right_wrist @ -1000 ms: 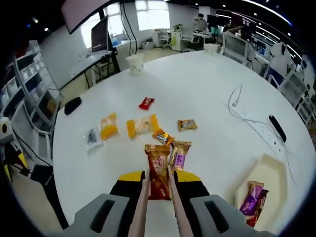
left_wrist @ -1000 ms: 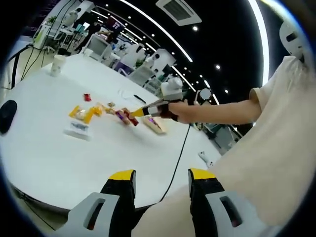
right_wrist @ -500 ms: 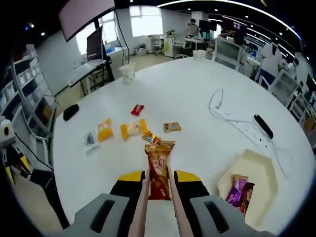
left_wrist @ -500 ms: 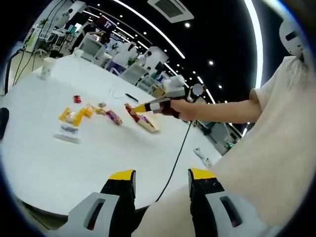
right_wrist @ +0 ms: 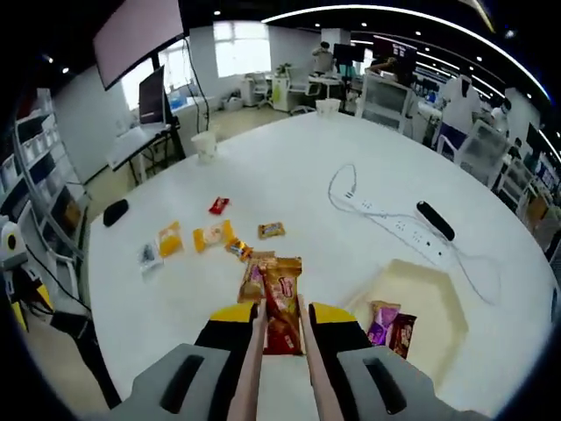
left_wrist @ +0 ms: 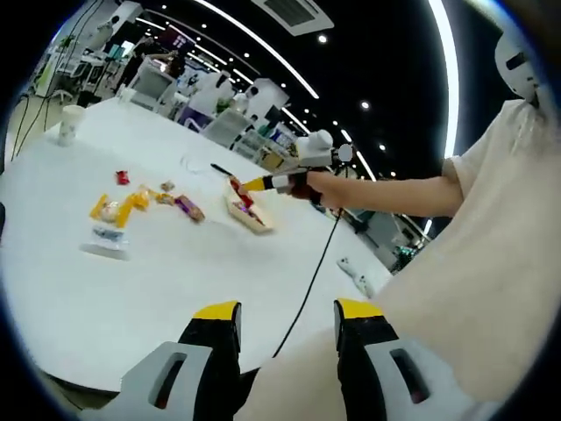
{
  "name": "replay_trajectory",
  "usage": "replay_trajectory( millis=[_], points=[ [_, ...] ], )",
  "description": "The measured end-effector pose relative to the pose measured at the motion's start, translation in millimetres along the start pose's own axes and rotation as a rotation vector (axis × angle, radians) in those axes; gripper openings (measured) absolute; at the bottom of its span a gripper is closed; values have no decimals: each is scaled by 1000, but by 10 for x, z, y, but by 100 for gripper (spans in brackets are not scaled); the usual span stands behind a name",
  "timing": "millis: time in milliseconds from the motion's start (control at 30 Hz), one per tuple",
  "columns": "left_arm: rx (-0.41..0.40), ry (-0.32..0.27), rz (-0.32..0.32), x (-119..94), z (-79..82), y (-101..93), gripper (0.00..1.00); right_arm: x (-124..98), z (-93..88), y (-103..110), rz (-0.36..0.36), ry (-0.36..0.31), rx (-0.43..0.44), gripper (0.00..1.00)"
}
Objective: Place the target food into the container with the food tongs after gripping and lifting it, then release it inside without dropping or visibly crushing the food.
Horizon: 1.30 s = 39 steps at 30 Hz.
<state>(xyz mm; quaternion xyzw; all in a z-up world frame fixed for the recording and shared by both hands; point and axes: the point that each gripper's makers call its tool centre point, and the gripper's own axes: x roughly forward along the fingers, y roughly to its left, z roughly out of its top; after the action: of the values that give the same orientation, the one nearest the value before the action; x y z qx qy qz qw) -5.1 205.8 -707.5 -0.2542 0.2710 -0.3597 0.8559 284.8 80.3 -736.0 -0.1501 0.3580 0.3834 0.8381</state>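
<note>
Right gripper view: our tongs (right_wrist: 282,326) pinch 1 snack packet (right_wrist: 282,303) above the table (right_wrist: 368,167), left of the tray (right_wrist: 429,294); left gripper (left_wrist: 285,324) gapes wide.

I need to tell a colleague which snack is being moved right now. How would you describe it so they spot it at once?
On the round white table, look just left of the cream tray. There, tongs in the right gripper hold an orange-brown snack packet upright above the table. Unlike the other loose packets, it is lifted, not lying flat.
</note>
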Motion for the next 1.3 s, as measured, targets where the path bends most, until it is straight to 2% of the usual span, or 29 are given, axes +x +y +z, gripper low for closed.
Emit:
replay_trajectory(
  millis=[300, 800, 967, 1300],
  points=[
    [10, 7, -6, 41, 1, -22, 41, -197, 58, -276, -47, -36, 20, 22],
    [31, 23, -21, 148, -9, -129, 41, -427, 20, -578, -96, -67, 53, 22],
    [31, 30, -26, 140, -25, -152, 41, -525, 11, -757, -122, -80, 84, 22],
    [29, 37, -28, 149, -41, -175, 41, -603, -37, -855, -147, -89, 104, 22]
  ],
)
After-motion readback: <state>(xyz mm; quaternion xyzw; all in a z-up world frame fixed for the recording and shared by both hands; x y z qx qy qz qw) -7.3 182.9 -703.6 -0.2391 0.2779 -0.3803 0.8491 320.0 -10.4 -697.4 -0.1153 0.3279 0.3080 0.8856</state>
